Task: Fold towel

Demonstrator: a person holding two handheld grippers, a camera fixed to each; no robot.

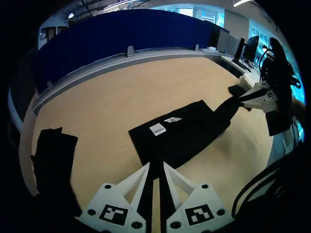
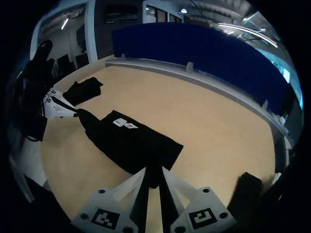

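Observation:
A black towel with two white labels lies stretched along the wooden table. In the left gripper view, my left gripper is shut on the towel's near edge. At the far right, my right gripper pinches the opposite end, which is lifted a little. In the right gripper view the same towel runs from my right gripper, shut on its near corner, to my left gripper at the far left, held by a dark-gloved hand.
A pile of black cloth sits by the table's left edge, and the pile lies behind the left gripper in the right gripper view. Another dark cloth lies near the right gripper. A blue partition backs the table, and monitors stand at the far right.

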